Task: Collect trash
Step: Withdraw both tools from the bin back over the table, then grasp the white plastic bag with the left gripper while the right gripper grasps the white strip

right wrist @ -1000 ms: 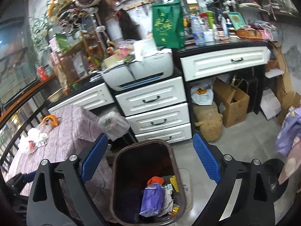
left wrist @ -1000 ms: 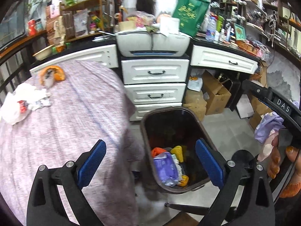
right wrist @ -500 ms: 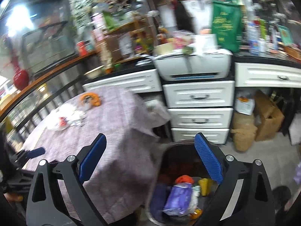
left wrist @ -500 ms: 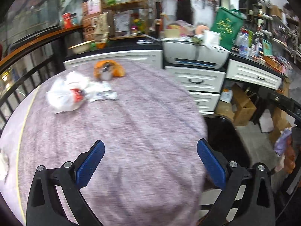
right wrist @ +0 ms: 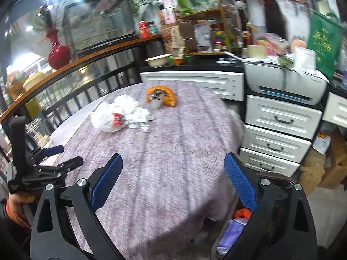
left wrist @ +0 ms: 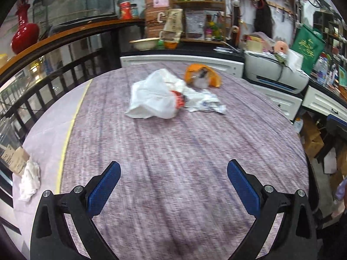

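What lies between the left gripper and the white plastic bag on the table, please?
Only bare purple tablecloth in the left wrist view: nothing sits between the open left gripper and the white plastic bag.

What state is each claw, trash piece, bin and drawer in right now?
Left claw: open, empty, above the table.
Right claw: open, empty.
White plastic bag: crumpled, lying on the table.
Crumpled wrapper: flattened beside the bag, touching it.
Orange bag: lying behind the others, on the table.
White tissue: wadded at the table's left edge.
Trash bin: open, holding trash.
Drawers: shut.
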